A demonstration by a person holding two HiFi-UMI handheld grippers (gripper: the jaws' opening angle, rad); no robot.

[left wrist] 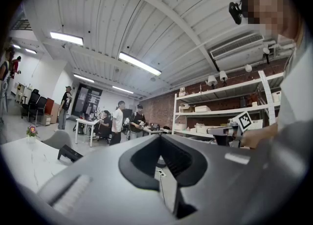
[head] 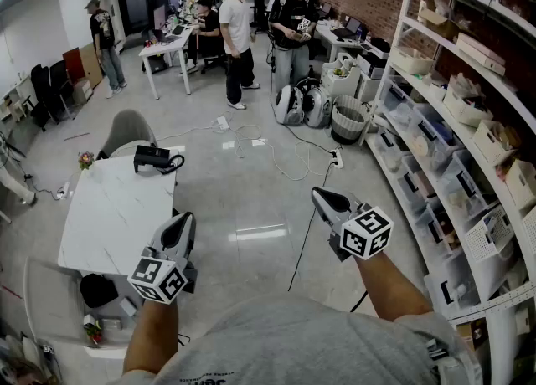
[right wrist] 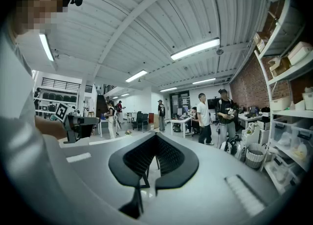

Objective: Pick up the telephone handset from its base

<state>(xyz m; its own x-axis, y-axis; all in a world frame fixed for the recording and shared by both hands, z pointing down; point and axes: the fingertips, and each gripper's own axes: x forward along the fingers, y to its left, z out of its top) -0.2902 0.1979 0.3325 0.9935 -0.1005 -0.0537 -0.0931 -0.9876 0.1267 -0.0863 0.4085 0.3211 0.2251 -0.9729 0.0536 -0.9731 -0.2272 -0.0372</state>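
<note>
Head view: you hold both grippers level, side by side. Left gripper [head: 182, 223] has jaws pressed together with nothing between them, beside right edge of white table [head: 100, 224]. Right gripper [head: 323, 198] has jaws likewise closed tight and empty, out over floor. Black telephone [head: 154, 158] sits at table's far corner, well apart from both grippers. Handset too small to tell from base. Small flowers [head: 85, 160] stand near telephone.
</note>
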